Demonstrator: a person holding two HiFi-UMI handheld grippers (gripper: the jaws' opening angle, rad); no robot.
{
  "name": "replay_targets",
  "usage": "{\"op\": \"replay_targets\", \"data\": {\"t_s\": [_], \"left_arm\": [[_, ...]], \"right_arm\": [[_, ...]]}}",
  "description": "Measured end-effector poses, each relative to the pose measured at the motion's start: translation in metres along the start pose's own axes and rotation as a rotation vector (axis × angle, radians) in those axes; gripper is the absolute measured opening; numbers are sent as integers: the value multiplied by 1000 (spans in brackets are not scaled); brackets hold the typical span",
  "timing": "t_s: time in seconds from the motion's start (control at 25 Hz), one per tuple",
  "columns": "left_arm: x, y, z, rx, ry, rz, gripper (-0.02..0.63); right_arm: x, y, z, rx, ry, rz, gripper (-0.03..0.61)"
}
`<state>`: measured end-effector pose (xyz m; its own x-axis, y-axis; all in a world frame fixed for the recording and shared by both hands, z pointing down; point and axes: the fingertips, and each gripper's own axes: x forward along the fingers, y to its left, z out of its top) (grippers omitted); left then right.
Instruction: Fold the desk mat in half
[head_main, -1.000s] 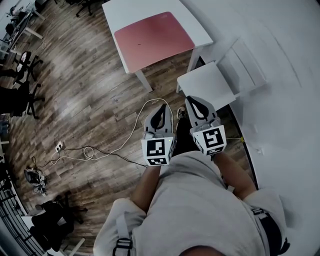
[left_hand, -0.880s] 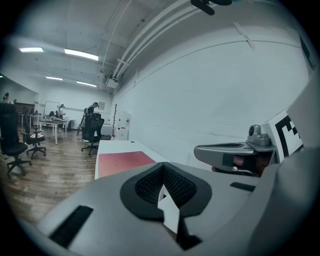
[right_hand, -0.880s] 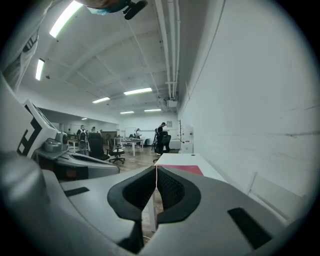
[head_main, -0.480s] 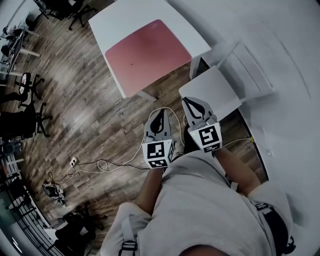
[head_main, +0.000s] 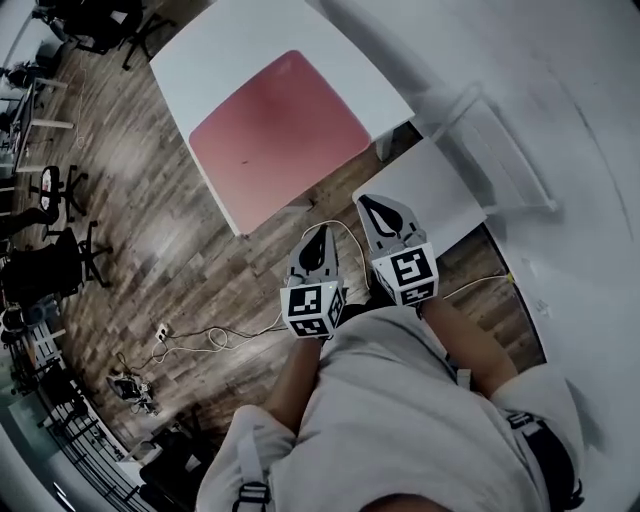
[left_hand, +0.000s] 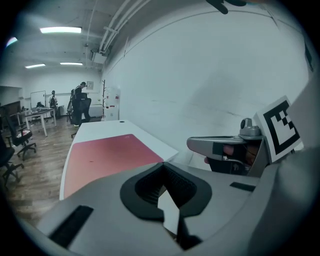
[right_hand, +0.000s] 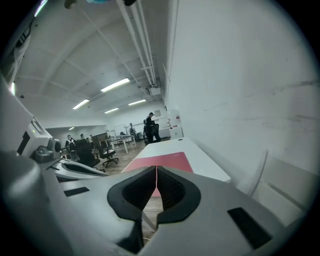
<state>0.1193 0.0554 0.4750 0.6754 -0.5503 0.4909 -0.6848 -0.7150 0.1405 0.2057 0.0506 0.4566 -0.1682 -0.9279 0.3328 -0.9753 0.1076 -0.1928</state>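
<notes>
Plainly, no folding has begun. Left gripper (head_main: 322, 234) and right gripper (head_main: 368, 202) are held side by side close to the person's torso, pointing forward over the floor. Each has its jaws pressed together on nothing. Beyond them a cable (head_main: 215, 335) trails across the wood floor. Farther off, the mat (head_main: 278, 128) lies flat and fully spread on the table (head_main: 215, 50), well apart from both grippers. Judged remaining: approach, lift one edge, carry it onto the opposite edge.
</notes>
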Motion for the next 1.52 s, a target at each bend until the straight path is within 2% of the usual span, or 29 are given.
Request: {"op": "replay_targets", "data": {"t_s": [0.12, 0.24, 0.36, 0.56, 0.96, 1.12, 1.32, 1.52], "left_arm": [[21, -1, -2, -13, 29, 1, 11], [37, 1, -4, -8, 54, 3, 11], [52, 3, -5, -4, 80, 1, 11], [71, 17, -14, -28, 109, 1, 11], [105, 47, -22, -5, 165, -41, 9], [109, 56, -27, -1, 186, -50, 11], [109, 64, -26, -14, 179, -55, 9], [108, 74, -30, -21, 186, -29, 9]], "right_arm": [[13, -19, -13, 42, 40, -6, 41], [24, -33, -23, 10, 83, -15, 41], [36, -50, -33, 32, 109, -22, 41], [60, -75, -53, 63, 163, -72, 41], [104, -102, -94, 163, 256, -153, 43], [116, -112, -103, 304, 231, -164, 46], [130, -129, -122, 588, 223, -172, 121], [141, -139, -133, 754, 188, -172, 129]]}}
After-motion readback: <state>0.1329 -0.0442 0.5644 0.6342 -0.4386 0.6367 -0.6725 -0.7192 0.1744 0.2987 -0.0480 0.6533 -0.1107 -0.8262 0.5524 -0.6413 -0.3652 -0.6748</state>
